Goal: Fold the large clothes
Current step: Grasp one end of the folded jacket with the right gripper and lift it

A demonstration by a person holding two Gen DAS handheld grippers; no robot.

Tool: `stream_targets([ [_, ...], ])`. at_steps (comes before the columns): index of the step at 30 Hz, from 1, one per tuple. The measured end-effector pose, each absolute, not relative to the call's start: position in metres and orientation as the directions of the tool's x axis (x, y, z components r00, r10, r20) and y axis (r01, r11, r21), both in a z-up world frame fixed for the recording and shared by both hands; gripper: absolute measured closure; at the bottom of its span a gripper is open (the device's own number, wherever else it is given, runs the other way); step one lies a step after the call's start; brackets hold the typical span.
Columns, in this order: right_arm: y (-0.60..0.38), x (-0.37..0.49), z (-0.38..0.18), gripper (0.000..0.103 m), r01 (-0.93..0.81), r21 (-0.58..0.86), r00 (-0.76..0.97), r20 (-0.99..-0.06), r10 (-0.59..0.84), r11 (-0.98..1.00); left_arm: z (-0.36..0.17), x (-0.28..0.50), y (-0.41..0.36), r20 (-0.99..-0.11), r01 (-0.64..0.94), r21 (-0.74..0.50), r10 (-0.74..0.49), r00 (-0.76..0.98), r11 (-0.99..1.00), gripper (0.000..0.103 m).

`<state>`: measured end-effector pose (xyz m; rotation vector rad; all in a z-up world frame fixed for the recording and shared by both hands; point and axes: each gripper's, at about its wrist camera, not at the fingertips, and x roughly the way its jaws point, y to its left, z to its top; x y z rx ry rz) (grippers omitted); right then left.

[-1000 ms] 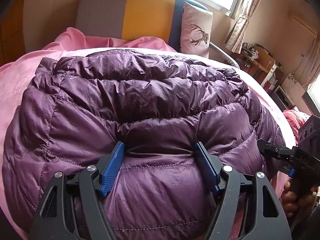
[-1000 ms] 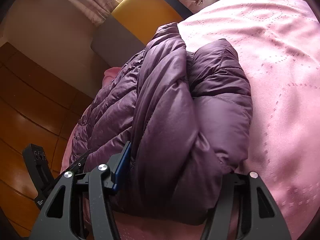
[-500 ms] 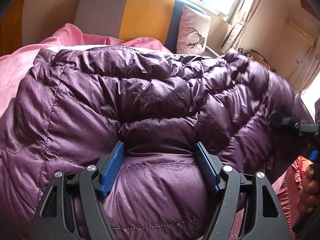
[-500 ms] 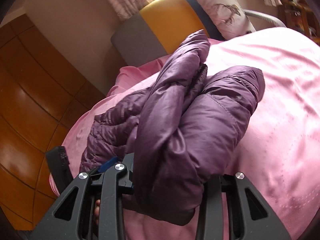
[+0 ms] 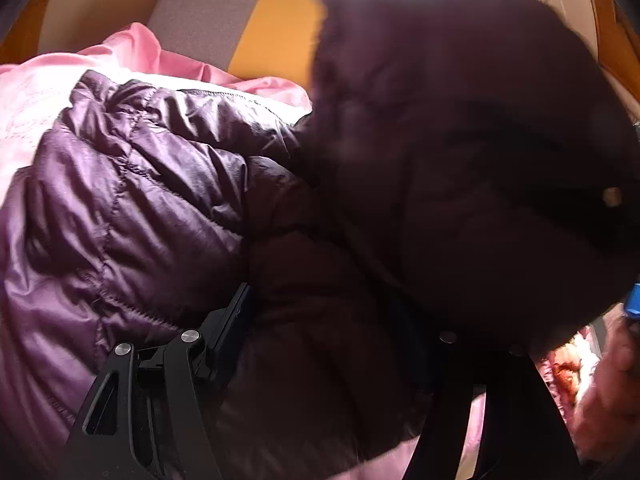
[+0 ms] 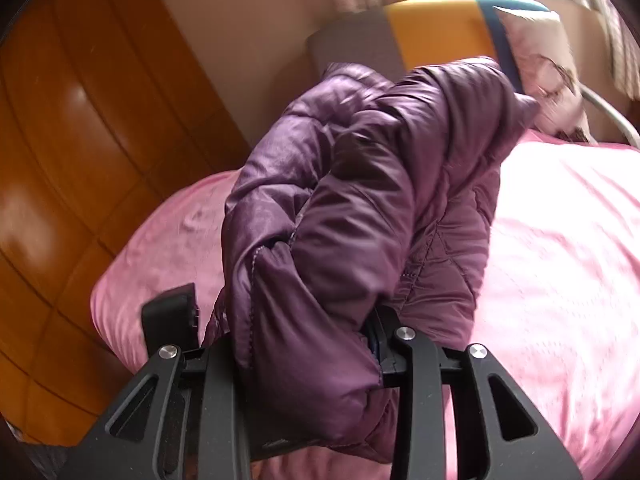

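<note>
Since a second ago: right side of jacket (image 6: 352, 216) lifted off bed (image 6: 560, 264) and swung over toward the left; now hangs as a dark, blurred mass across the upper right of the left wrist view, hiding pillow and window seen there before. Right view rolled too: wood panelling (image 6: 80, 128) fills its left side, bed level again.

Right claw (image 6: 308, 344): jaws just been closing, now clenched on a thick bunched fold of jacket; fabric bulges out above and below the pads, which are mostly buried. Bunch stands up from the claw, clear of the bed, its far end against the headboard (image 6: 436, 36) in the picture. Pillow (image 6: 552, 68) at the bed's far right.

Left claw (image 5: 336, 312): jaws just been closing a little, quilted fabric between them. Left finger (image 5: 228, 320) presses into the jacket; right finger lost in shadow under the raised flap, so grip judged from the one side only. Taken as grasping the jacket.

Rest of jacket (image 5: 132, 208) lies spread on the pink bed (image 5: 24, 104), left half in light, quilting lines visible. Hand (image 5: 612, 392) at lower right edge of left view, blurred.

Left claw's body visible in right view, low left (image 6: 172, 316).
</note>
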<state>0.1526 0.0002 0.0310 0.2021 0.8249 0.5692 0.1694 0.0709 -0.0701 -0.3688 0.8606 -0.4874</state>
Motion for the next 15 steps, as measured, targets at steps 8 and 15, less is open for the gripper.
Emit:
stream_targets([
  [8, 0.048, 0.144, 0.025, 0.072, -0.471, 0.233, 0.532, -0.694, 0.485, 0.851, -0.047, 0.132, 0.125, -0.594, 0.227, -0.489, -0.512, 0.621, 0.842, 0.034],
  [15, 0.085, 0.132, 0.01, 0.071, -0.52, 0.156, 0.526, -0.715, 0.459, 0.84, -0.016, 0.1, 0.214, -0.498, 0.119, -0.558, -0.446, 0.744, 0.821, 0.034],
])
